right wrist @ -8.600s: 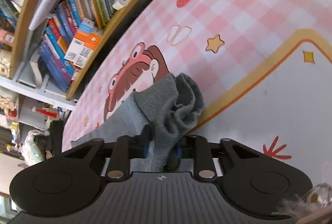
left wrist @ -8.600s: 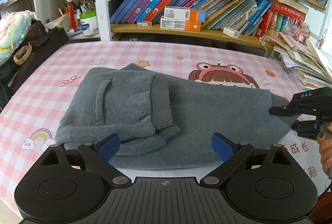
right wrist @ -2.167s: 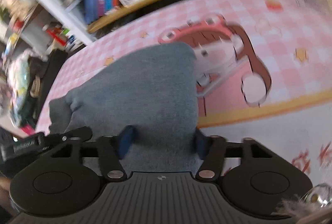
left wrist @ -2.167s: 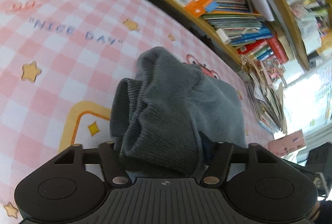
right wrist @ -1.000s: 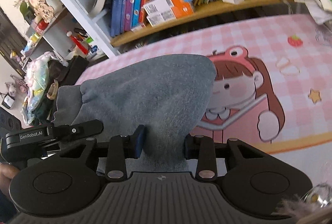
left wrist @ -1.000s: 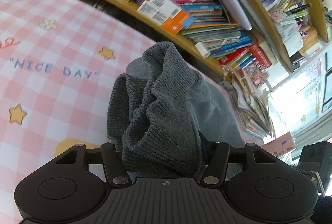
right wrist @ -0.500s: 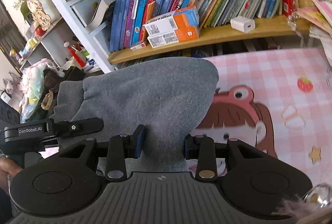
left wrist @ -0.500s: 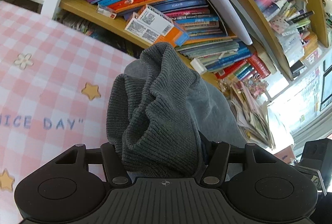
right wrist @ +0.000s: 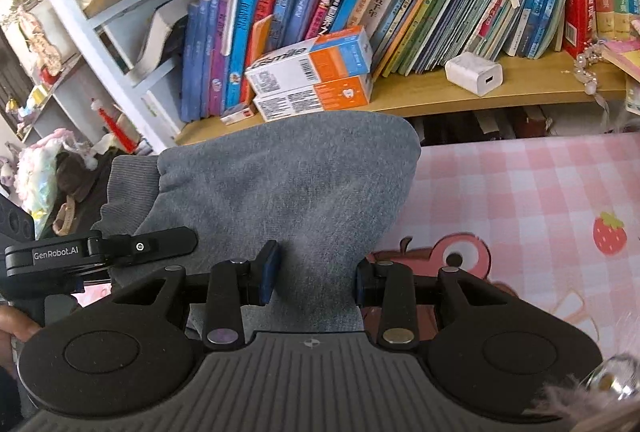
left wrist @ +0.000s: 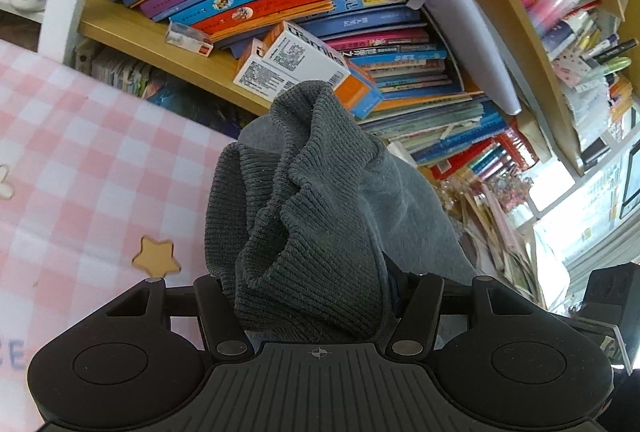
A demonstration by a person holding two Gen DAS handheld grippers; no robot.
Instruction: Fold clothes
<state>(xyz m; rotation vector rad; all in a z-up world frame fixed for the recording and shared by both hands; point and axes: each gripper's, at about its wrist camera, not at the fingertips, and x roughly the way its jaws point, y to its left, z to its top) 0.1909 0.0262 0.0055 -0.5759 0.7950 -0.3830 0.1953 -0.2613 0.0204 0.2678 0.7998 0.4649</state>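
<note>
A grey sweater (left wrist: 320, 191) is held by both grippers above the pink checked table. In the left wrist view its bunched ribbed hem fills the space between the jaws; my left gripper (left wrist: 316, 296) is shut on it. In the right wrist view the smooth grey sweater (right wrist: 288, 183) stretches away from my right gripper (right wrist: 316, 274), which is shut on its near edge between the blue pads. The left gripper (right wrist: 100, 252) shows at the left of that view, holding the ribbed end. The fabric hides the left gripper's pads.
A wooden bookshelf (right wrist: 500, 91) packed with books runs along the table's far side, with orange and white boxes (right wrist: 312, 71) and a white charger (right wrist: 474, 73) on it. The pink checked tablecloth (left wrist: 80, 171) lies below. Stacked papers (left wrist: 500, 216) sit at the right.
Both grippers have carried the sweater across the table toward the bookshelf; the shelf and books now loom larger. Both grips are unchanged.
</note>
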